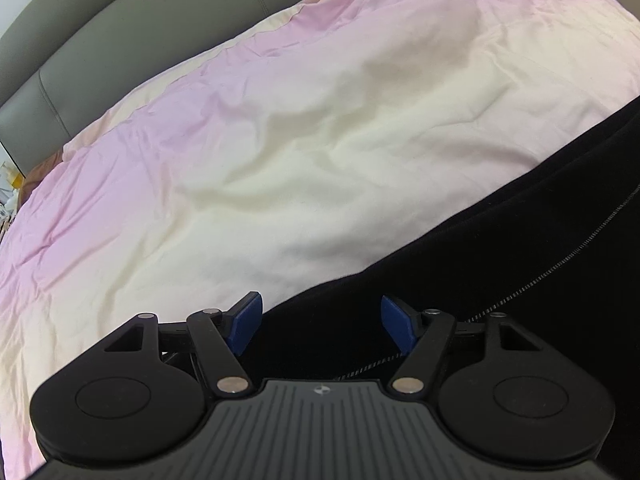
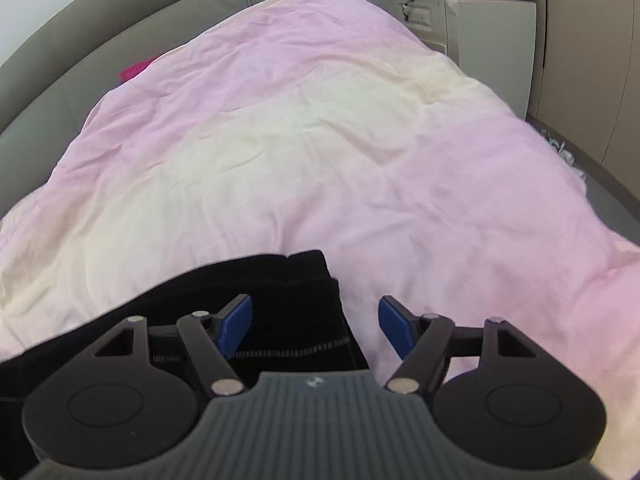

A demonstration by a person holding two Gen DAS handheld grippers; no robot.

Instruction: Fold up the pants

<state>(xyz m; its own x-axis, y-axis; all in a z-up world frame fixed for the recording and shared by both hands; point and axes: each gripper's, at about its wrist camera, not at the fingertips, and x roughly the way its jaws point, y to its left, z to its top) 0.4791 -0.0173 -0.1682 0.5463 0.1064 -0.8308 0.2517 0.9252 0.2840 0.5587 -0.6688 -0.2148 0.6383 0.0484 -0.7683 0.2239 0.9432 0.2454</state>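
Pink-cream duvet point(image 2: 320, 140) covers bed; grey headboard point(image 2: 100, 20) behind; white cabinet point(image 2: 480, 28) beside. Black pants point(image 1: 500, 240) at near edge. Left gripper point(image 1: 322, 322), right gripper point(image 2: 315, 326): both released, spread.

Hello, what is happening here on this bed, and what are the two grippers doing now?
A person is starting to fold black pants that lie on a pink and cream blanket on a bed. The left gripper is open, over the edge of the dark cloth, and holds nothing. The right gripper is also open, over one end of the pants, with one finger above the cloth and the other above the blanket. Nothing is gripped yet. A white cabinet stands beyond the bed.
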